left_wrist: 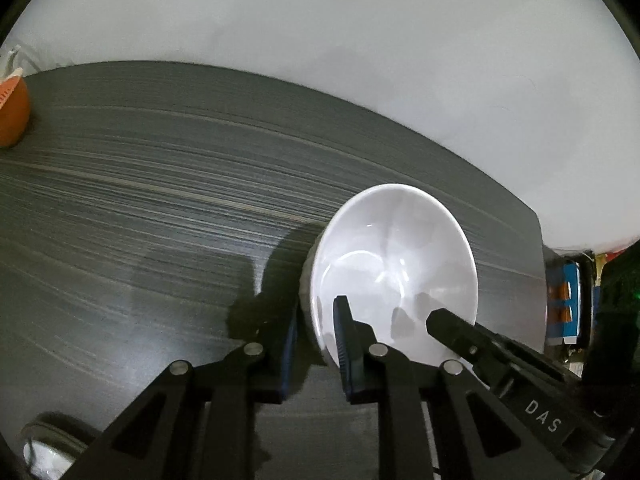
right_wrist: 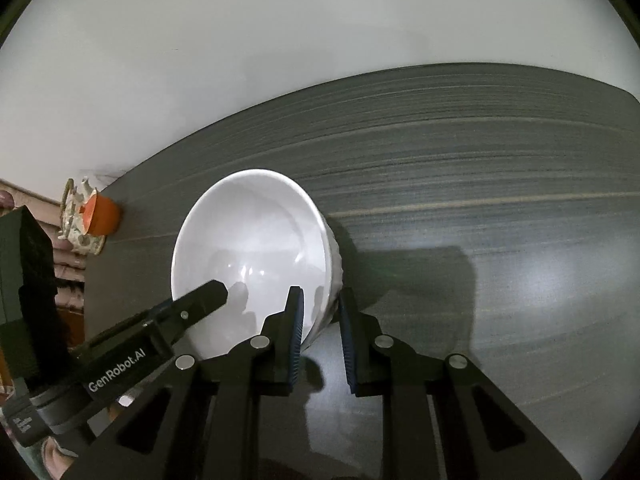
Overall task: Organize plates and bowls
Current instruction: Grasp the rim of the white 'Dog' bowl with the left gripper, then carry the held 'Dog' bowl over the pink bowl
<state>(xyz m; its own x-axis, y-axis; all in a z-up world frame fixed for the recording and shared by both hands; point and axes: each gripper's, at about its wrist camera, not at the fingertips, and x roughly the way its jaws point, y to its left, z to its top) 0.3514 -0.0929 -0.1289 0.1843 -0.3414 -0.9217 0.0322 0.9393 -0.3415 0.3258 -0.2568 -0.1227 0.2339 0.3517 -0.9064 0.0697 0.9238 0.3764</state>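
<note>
A white bowl (left_wrist: 394, 264) sits tilted over the near part of the dark bench (left_wrist: 160, 200), held by its rim from two sides. The left gripper (left_wrist: 316, 344) has its jaws closed on the bowl's left rim, one blue ribbed pad inside and one outside the wall. The right gripper (right_wrist: 320, 332) grips the opposite rim the same way, its jaws clamped across the wall. In each wrist view the other gripper's black finger reaches over the rim into the bowl.

An orange cup (right_wrist: 102, 216) stands at the bench's far left corner, beside a patterned white pot (right_wrist: 76, 216), both well apart from the bowl. In the left wrist view a rounded glass object (left_wrist: 44, 448) lies at the near left of the bench, partly hidden by the gripper; what it is cannot be told. Coloured boxes (left_wrist: 566, 304) show past the right edge of the bench.

The bench's middle and far side lie open, up to a plain white wall (left_wrist: 320, 20). Its right edge runs just beside the bowl.

The bowl is glossy, smooth inside, with a faintly ribbed outer wall. The bench has a dark grey surface with fine streaked grain and a soft sheen.
</note>
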